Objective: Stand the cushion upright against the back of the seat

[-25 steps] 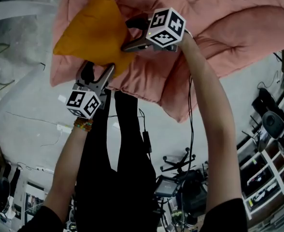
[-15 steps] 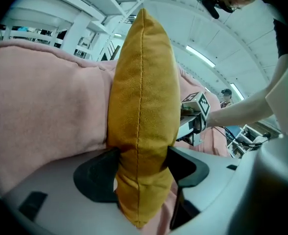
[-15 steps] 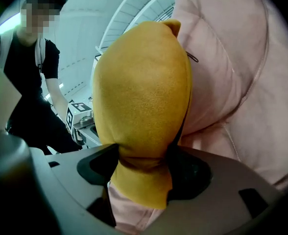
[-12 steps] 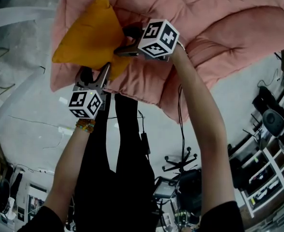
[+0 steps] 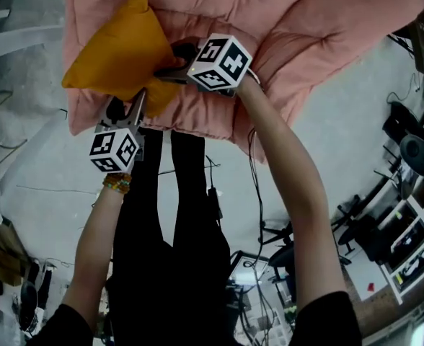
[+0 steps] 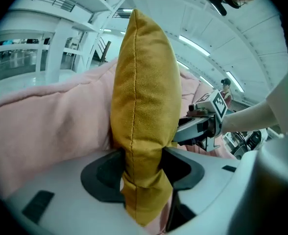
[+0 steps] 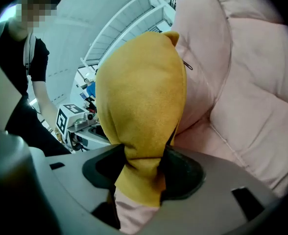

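Upon the pink seat [image 5: 306, 20], left gripper [image 6: 143, 168] and right gripper [image 7: 139, 173], jaws just closing, each clamp a corner of the plump mustard cushion [image 5: 115, 52].

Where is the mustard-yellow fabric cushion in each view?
Head view: upper left, the mustard-yellow fabric cushion on the pink quilted seat pad.
Left gripper view: centre, edge-on, corner pinched by the left gripper, whose jaws have just been closing.
Right gripper view: centre, corner pinched by the right gripper, jaws likewise just closing.
Shared landmark: the seat pad behind it.
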